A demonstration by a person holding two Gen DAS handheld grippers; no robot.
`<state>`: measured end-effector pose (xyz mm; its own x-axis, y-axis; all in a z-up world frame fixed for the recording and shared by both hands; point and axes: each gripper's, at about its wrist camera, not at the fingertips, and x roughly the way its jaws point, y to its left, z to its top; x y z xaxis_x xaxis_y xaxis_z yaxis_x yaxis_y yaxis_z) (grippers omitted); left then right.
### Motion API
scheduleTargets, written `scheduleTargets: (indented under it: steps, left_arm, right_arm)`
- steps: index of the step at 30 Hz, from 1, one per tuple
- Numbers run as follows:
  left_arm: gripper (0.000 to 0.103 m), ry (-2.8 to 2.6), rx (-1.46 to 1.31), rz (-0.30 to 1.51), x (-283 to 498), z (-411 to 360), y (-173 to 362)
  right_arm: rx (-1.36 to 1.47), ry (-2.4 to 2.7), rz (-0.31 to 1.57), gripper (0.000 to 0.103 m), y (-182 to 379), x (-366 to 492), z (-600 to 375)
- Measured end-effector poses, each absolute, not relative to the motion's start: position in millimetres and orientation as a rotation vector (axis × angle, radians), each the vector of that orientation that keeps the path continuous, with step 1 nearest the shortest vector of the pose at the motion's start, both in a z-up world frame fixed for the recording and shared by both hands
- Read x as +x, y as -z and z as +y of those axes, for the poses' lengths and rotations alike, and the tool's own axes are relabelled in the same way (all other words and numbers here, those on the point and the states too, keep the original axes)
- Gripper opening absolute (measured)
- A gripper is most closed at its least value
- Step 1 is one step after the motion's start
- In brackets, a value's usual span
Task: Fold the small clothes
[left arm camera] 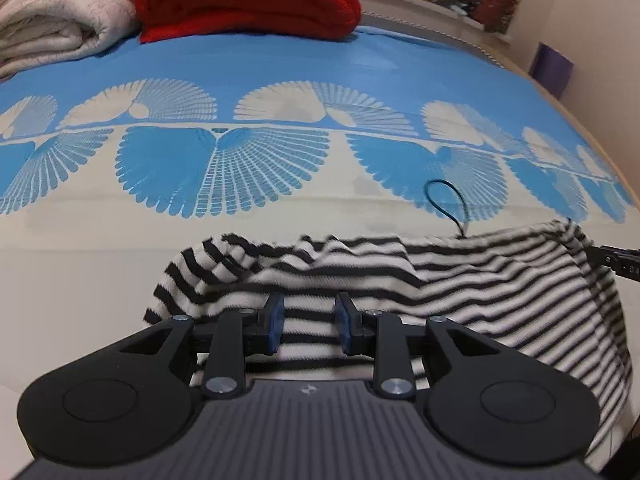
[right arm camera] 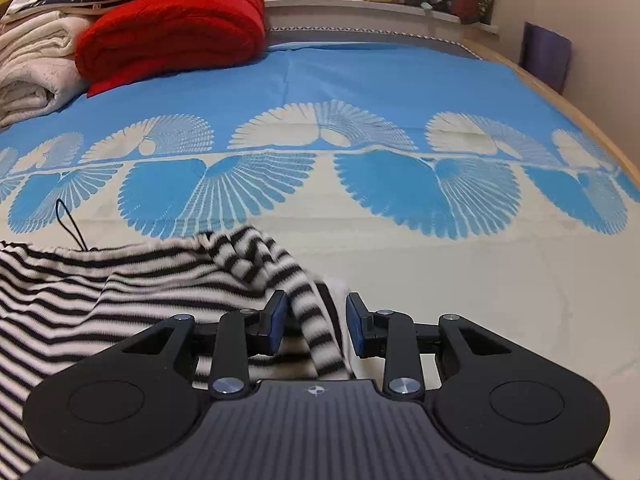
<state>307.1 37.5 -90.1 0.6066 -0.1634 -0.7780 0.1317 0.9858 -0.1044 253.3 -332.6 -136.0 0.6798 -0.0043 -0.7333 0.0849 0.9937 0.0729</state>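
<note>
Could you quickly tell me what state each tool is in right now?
Left tool: open, over the striped garment, gripping nothing.
Right tool: open, a fold of the garment between its pads, not pinched.

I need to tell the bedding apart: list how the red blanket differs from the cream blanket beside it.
The red blanket is bright red with a ribbed knit look; the cream blanket is pale and smoother. Other fabrics lie on top of the cream one, while the red one leans against its side. Both are folded and lie at the far end of the bed.
</note>
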Motion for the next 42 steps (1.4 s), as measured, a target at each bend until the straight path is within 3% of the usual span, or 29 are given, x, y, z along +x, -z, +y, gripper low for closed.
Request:
scheduleTargets:
  steps: [4, 6, 13, 18, 21, 24, 31, 36, 42]
  left_arm:
    - [0.030, 0.114, -0.069, 0.944, 325, 41, 102]
    - [0.030, 0.092, -0.074, 0.970, 334, 42, 109]
    - [0.030, 0.050, -0.071, 0.944, 350, 37, 120]
    - [0.033, 0.049, -0.082, 0.978, 348, 37, 112]
    - [0.039, 0.079, -0.075, 0.921, 331, 39, 88]
    - [0.048, 0.175, -0.094, 0.902, 310, 40, 70]
    - [0.048, 0.308, -0.054, 1.021, 274, 37, 75]
    - [0.048, 0.413, -0.035, 1.053, 249, 27, 79]
    - [0.047, 0.417, 0.262, 1.151, 228, 1, 97]
  right_arm:
    - [0.081, 0.038, 0.812, 0.031, 139, 274, -325]
    - [0.085, 0.026, 0.820, 0.004, 142, 283, -324]
    - [0.100, 0.159, 0.817, 0.003, 150, 304, -324]
    - [0.088, 0.145, 0.903, 0.005, 164, 309, -316]
    - [0.085, 0.154, 0.868, 0.018, 151, 298, -317]
    - [0.102, 0.114, 0.787, 0.022, 128, 277, -320]
    - [0.185, -0.325, 0.865, 0.024, 113, 230, -296]
    - [0.107, -0.394, 1.038, 0.035, 134, 217, -275]
    - [-0.005, -0.301, 1.081, 0.035, 129, 200, -267]
